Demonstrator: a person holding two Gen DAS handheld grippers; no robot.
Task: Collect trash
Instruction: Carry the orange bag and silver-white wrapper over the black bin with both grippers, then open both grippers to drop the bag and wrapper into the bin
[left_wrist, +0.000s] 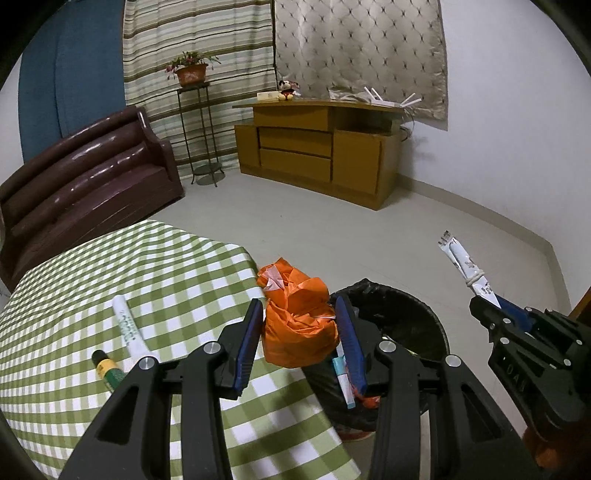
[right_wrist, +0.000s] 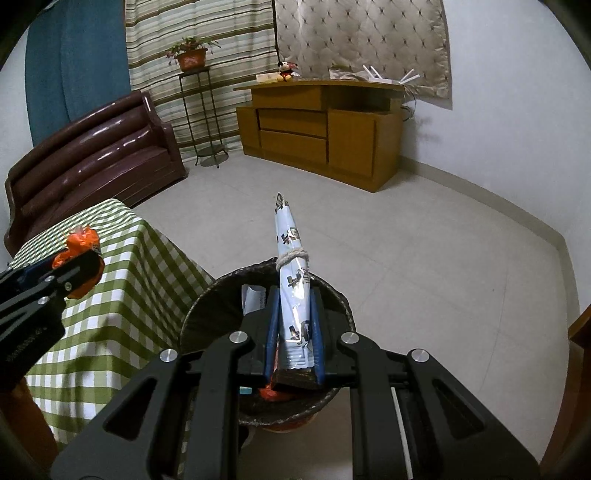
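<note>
The bin (right_wrist: 334, 295) is half hidden behind the right gripper's (right_wrist: 295, 314) black frame, so only its rim, lined with a crinkled black bag, and scraps inside show; print on the rolled packet (right_wrist: 293, 291) is too warped to read. That gripper's 2 blue pads are pressed tight on the packet, a glossy pale-blue wrapper rolled to a cone and bound with pale string, held above the bin. The left gripper (left_wrist: 299, 321), jaws partly apart, clamps a crumpled orange plastic bag (left_wrist: 299, 325), knotted into a soft lump, over the table's (left_wrist: 177, 266) edge next to the bin; its underside is cut off by the fingers. On the green-and-white checked cloth lie a white tube (left_wrist: 127, 325) and a small yellow-green bottle (left_wrist: 107, 369), partly covered by the gripper; a brown sofa (left_wrist: 85, 184) and wooden cabinet (left_wrist: 314, 147) stand beyond.
</note>
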